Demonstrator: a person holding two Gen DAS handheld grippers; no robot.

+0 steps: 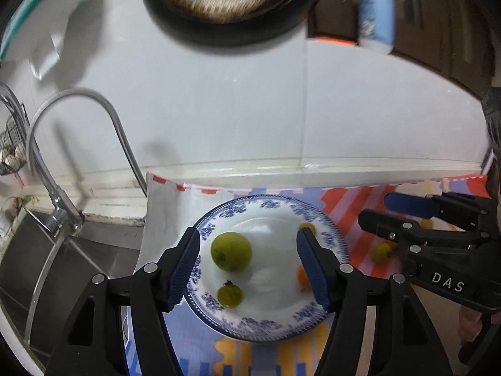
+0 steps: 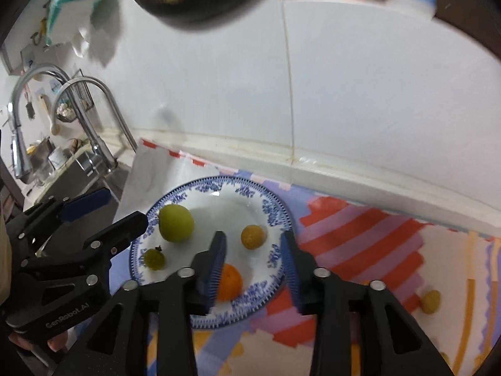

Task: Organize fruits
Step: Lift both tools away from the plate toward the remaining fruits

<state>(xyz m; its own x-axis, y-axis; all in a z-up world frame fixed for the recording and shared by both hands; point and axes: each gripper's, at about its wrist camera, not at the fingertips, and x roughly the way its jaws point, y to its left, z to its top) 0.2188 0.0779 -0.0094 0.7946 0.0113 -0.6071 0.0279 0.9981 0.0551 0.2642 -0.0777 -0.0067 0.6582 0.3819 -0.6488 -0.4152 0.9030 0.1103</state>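
Left gripper (image 1: pixel 249 266): black frame with blue ribbed fingers (image 1: pixel 184 263), nearest the left wrist lens; jaws stand moderately apart over the plate, nothing between them.
Right gripper (image 2: pixel 252 269): same build, blue fingers (image 2: pixel 216 266) parted more narrowly and gripping nothing; the orange fruit shows just behind the left finger, clear of the pads.
Plate (image 2: pixel 275 219): round white china plate with a blue patterned rim, lying flat on the mat.
Large green fruit (image 1: pixel 231 251): round, yellow-green, on the left half of the plate.
Small green fruit (image 1: pixel 230 294): round, with a dark stem tuft, nearer the plate's front rim, just in front of the large one.
Orange fruit (image 2: pixel 231 282): smooth, round, on the front right of the plate.
Tan fruit (image 2: pixel 253 236): small, rough-skinned, yellowish brown, on the right of the plate, behind the orange one.
Loose fruit (image 2: pixel 430 301): small, yellowish, off the plate, lying on the mat well to its right.
Mat (image 2: pixel 360 235): cloth with red, lilac, cream and orange patches, covering the tabletop below a white tiled wall.
Faucet (image 1: pixel 56 163): curved chrome neck over a steel sink (image 1: pixel 47 257), left of the mat.
Pan (image 1: pixel 231 3): dark, round, hanging on the wall above; blurred.
Bottle (image 1: pixel 375 12): white and pale blue, upper right.
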